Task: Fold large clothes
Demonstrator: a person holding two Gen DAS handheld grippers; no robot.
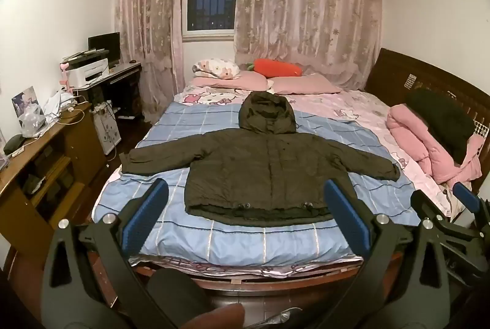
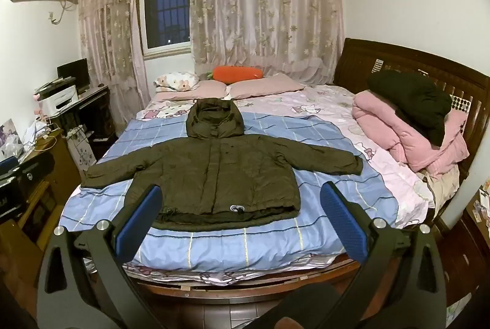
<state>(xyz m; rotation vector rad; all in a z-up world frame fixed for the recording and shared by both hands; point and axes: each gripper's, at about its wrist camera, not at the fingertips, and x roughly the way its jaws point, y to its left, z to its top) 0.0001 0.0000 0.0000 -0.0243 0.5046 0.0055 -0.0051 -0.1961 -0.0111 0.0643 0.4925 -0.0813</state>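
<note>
The bed [image 1: 214, 243] is carrying a blue checked sheet [image 1: 171, 127] across its foot end, and a dark olive hooded jacket [image 1: 263, 166] is lying flat on it, front up, hem toward the foot edge, hood [image 1: 266, 114] pointing at the pillows, both sleeves stretching out toward the side edges. No fold is showing yet, so the task is looking barely begun: sleeves, hood and body are all waiting to be turned in. The left hand-held gripper [image 1: 245, 215] is hovering with fingers wide apart short of the hem, gripping nothing; the right hand-held gripper [image 2: 242, 218] is doing likewise.
</note>
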